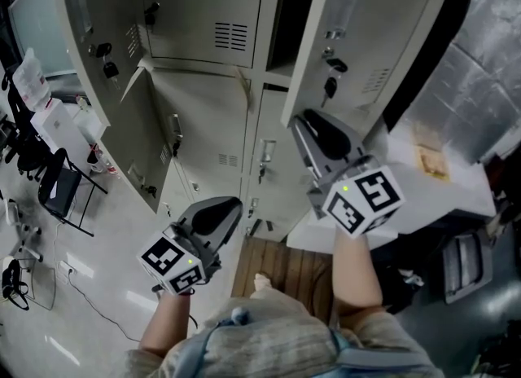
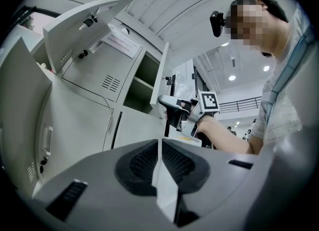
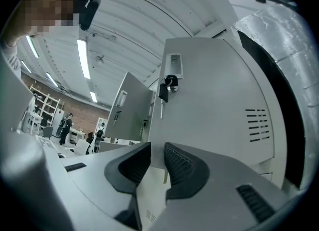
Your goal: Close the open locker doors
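My right gripper [image 1: 305,124] is just beside the lower free corner of the upper right door [image 1: 366,42]. Its jaws stand a narrow gap apart with nothing between them. The left gripper [image 1: 232,205] hangs lower, jaws together and empty. If I push this close to the edge, I judge the tips could slide off into the dark opening or snag the hanging key [image 1: 330,87]. A hard shove might also bounce the door back. The door's long axis is upright, and its handle edge is swung out toward me.

Left gripper [image 1: 228,207], jaws together; right gripper [image 1: 312,122], jaws apart.
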`<move>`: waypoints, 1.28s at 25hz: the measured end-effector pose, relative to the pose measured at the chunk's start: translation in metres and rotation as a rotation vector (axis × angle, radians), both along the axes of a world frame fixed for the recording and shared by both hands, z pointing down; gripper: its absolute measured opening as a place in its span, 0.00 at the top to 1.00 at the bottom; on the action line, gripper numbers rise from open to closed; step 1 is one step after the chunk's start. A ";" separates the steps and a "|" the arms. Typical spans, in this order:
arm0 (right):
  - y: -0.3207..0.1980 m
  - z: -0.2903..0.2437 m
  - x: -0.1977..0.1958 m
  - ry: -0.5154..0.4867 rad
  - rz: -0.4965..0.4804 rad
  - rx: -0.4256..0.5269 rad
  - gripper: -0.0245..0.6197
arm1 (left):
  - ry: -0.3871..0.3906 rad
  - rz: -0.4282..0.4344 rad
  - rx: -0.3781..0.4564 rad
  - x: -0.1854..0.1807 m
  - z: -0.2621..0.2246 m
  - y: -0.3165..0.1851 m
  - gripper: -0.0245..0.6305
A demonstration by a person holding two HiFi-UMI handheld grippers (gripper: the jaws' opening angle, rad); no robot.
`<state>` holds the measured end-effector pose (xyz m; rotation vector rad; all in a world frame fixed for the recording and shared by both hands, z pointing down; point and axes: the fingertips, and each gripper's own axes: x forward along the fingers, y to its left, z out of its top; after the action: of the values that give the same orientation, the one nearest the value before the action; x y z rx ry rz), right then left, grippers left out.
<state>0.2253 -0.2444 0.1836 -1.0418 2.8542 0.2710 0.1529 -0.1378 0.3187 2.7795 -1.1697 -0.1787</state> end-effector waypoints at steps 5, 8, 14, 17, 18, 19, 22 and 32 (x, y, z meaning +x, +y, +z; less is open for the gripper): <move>-0.018 -0.001 -0.008 0.004 -0.015 -0.005 0.85 | -0.010 -0.006 0.034 -0.003 -0.015 -0.020 0.95; -0.029 0.002 -0.015 0.017 -0.024 -0.011 0.85 | -0.009 -0.003 0.044 -0.005 -0.021 -0.033 0.95; -0.051 0.005 -0.024 0.030 -0.036 -0.021 0.85 | -0.020 -0.007 0.063 -0.008 -0.029 -0.054 0.95; -0.060 0.007 -0.029 0.033 -0.042 -0.028 0.85 | -0.020 -0.015 0.065 -0.011 -0.030 -0.062 0.95; -0.063 0.007 -0.029 0.034 -0.043 -0.029 0.85 | -0.021 -0.018 0.064 -0.011 -0.030 -0.065 0.95; -0.066 0.007 -0.029 0.033 -0.045 -0.030 0.85 | -0.021 -0.021 0.063 -0.011 -0.030 -0.067 0.95; -0.074 0.006 -0.031 0.032 -0.050 -0.029 0.85 | -0.025 -0.030 0.064 -0.011 -0.030 -0.074 0.95; -0.095 0.010 -0.035 0.039 -0.061 -0.037 0.85 | -0.029 -0.049 0.052 -0.012 -0.026 -0.091 0.95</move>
<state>0.1907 -0.3390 0.1940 -0.9643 2.9302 0.2371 0.1409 -0.2284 0.2931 2.8093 -1.2582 -0.1767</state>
